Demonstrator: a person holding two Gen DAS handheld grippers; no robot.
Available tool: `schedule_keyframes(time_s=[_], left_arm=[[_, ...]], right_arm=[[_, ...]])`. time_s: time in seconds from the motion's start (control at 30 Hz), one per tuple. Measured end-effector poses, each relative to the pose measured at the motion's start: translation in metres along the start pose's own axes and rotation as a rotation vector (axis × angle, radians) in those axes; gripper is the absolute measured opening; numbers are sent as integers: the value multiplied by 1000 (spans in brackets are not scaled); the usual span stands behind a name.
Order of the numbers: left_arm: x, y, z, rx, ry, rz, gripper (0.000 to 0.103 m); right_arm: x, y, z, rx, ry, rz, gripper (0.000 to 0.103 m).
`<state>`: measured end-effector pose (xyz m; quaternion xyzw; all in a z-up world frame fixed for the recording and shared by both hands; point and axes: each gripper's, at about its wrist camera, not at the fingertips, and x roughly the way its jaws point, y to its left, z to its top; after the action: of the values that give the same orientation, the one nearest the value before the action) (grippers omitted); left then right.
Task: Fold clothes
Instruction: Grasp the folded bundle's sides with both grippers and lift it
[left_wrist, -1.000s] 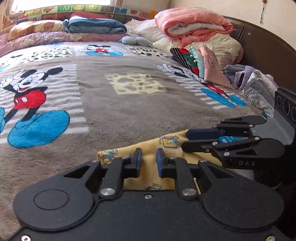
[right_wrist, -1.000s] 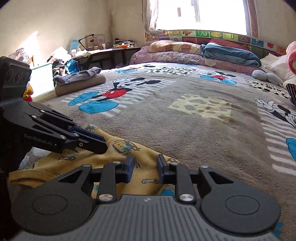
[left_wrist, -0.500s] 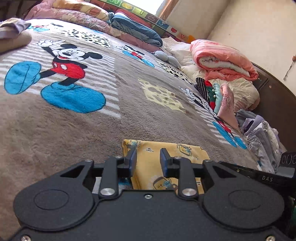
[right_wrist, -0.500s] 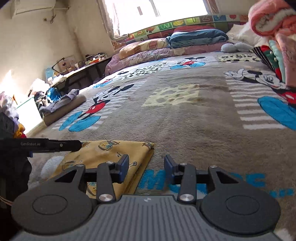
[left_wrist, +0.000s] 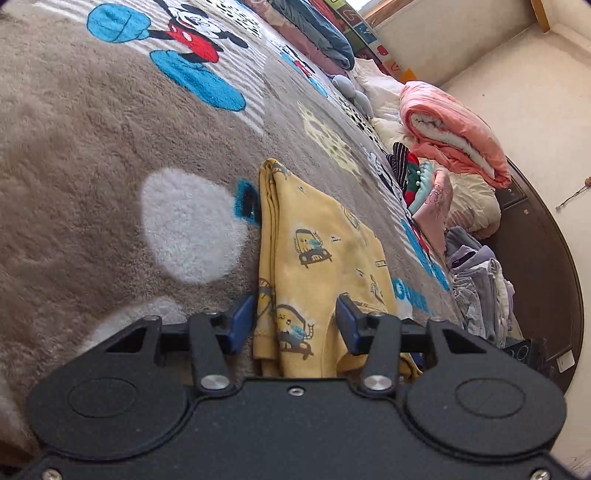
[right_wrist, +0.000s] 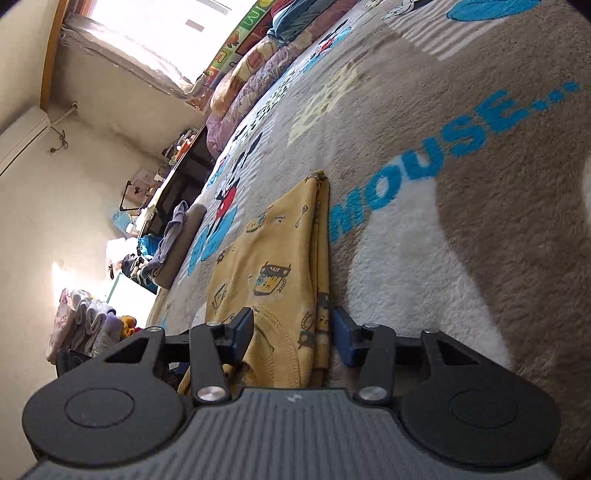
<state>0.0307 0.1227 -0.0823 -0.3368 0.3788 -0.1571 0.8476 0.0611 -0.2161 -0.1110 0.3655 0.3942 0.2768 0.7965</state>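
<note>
A yellow garment with cartoon prints (left_wrist: 314, 236) lies folded in a narrow stack on the brown Mickey Mouse blanket (left_wrist: 92, 147). In the left wrist view my left gripper (left_wrist: 293, 323) straddles its near end, with the layered left edge between the blue pads (left_wrist: 240, 321) and a gap at each pad. The right wrist view shows the same garment (right_wrist: 273, 251) with its folded edge on the right. My right gripper (right_wrist: 291, 326) straddles that near end and its jaws are opening, with cloth between the pads (right_wrist: 341, 330) but not pinched. Neither gripper shows in the other's view.
A rolled pink quilt (left_wrist: 454, 144) and a heap of unfolded clothes (left_wrist: 476, 280) lie by the dark headboard (left_wrist: 535, 258). Folded grey clothes (right_wrist: 177, 236) sit at the bed's far left edge, beside a cluttered desk (right_wrist: 177, 166). Pillows (right_wrist: 251, 74) line the window side.
Both grippers have opened from nearly shut and rolled, so both views now tilt. They have dropped towards the garment's near end. Each gripper has left the other's view.
</note>
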Motion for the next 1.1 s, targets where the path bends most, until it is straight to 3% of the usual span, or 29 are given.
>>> schedule_keyframes(time_s=[0.07, 0.2, 0.27, 0.37, 0.47, 0.63, 0.77, 0.83, 0.87, 0.9, 0.93, 1.0, 1.1], left_arm=[[6, 3, 4, -26, -7, -7, 38], [15, 10, 11, -84, -11, -14, 29], [16, 9, 10, -85, -14, -6, 28], [15, 0, 11, -66, -13, 1, 22], [9, -13, 10, -13, -37, -3, 9], [-19, -35, 11, 70, -135, -84, 8], [-28, -13, 2, 28, -136, -84, 10], [-20, 8, -1, -28, -78, -56, 26], [-19, 13, -1, -41, -68, -58, 25], [-19, 17, 0, -55, -57, -60, 26], [-19, 22, 1, -68, -47, -63, 28], [-19, 21, 1, -63, -49, -69, 40], [-10, 16, -1, -42, -44, -62, 41]], right_arm=[[7, -2, 3, 15, -12, 12, 46], [24, -14, 11, 90, -54, 53, 29], [30, -16, 11, 69, -61, 48, 19], [31, -16, 9, 70, -69, 66, 19], [28, -16, 10, 66, -79, 94, 16], [16, -10, 17, 60, -119, 183, 13], [4, -2, 27, 58, -151, 267, 13], [6, -16, 25, 95, -133, 225, 29], [9, -26, 24, 120, -117, 189, 49], [11, -32, 22, 132, -112, 168, 38], [11, -31, 21, 125, -112, 168, 38], [14, -23, 23, 94, -91, 177, 54], [21, -7, 16, -7, -55, 144, 58]])
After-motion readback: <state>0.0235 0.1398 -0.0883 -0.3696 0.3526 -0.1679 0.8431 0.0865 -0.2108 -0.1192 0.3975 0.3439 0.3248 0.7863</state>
